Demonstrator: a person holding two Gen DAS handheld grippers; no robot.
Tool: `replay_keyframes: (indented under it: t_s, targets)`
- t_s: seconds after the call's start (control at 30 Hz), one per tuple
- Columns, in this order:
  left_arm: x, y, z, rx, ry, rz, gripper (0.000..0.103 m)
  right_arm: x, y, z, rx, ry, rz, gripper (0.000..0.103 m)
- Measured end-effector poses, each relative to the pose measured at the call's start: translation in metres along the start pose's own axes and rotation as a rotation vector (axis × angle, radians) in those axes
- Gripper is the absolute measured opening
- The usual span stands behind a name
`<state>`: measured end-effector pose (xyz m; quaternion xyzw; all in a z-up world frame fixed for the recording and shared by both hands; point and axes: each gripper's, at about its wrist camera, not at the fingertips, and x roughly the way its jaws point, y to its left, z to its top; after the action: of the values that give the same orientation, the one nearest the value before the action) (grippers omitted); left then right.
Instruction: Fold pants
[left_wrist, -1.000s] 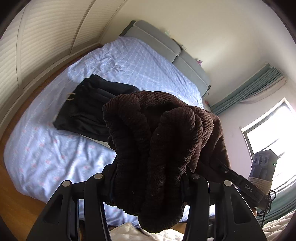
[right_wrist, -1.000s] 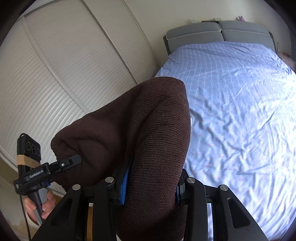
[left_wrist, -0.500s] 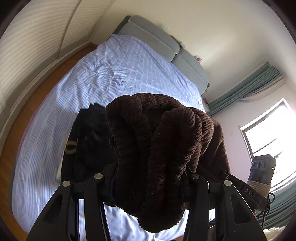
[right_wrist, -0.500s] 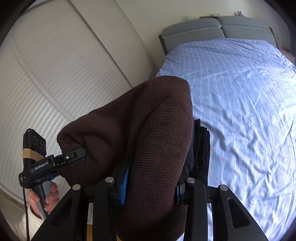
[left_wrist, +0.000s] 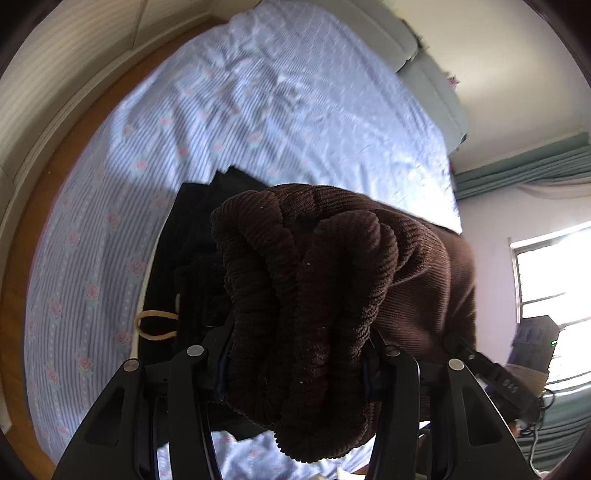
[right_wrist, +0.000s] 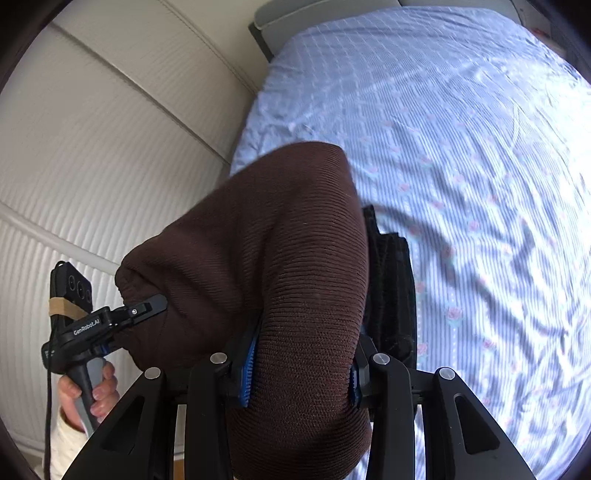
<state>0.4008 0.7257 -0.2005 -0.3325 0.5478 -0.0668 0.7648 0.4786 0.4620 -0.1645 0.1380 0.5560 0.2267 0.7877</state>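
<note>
Brown ribbed knit pants (left_wrist: 303, 295) hang bunched in thick folds between my left gripper's (left_wrist: 295, 354) fingers, whose jaws are opening while the pads still touch the cloth. In the right wrist view the same brown pants (right_wrist: 266, 240) are stretched smooth, and my right gripper (right_wrist: 299, 354) is shut on them with its blue pads pressed into the fabric. The cloth spans between both grippers above the blue bed (left_wrist: 258, 110). The left gripper (right_wrist: 110, 321) shows at the right wrist view's lower left, held by a hand (right_wrist: 92, 391).
A pile of folded black garments (left_wrist: 195, 258) with a tan loop (left_wrist: 155, 325) lies on the bed just below the pants, also seen as the black pile (right_wrist: 391, 280). White louvred wardrobe doors (right_wrist: 92, 147), grey headboard (right_wrist: 295, 26), window (left_wrist: 546, 295) and green curtain (left_wrist: 517, 170) surround the bed.
Both grippers have come forward and down over the bed with the brown pants, now tilted more steeply; the black pile has slid from the left to directly under the pants.
</note>
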Motion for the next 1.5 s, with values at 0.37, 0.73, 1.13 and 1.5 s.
replay_keyframes:
  t_s: [0.37, 0.73, 1.13, 1.5]
  targets:
    - [0.037, 0.033, -0.005, -0.038, 0.013, 0.02, 0.072, 0.051, -0.032, -0.013, -0.017, 0.078, -0.022, 0.043]
    - [-0.014, -0.014, -0.031, 0.159, -0.119, 0.288, 0.093, 0.035, -0.027, -0.016, -0.058, 0.069, -0.029, 0.068]
    - [-0.117, -0.138, -0.148, 0.36, -0.382, 0.379, 0.1, -0.113, 0.013, -0.083, -0.334, -0.213, -0.065, 0.095]
    - [-0.142, -0.268, -0.257, 0.519, -0.442, 0.315, 0.103, -0.265, -0.012, -0.161, -0.286, -0.38, -0.223, 0.101]
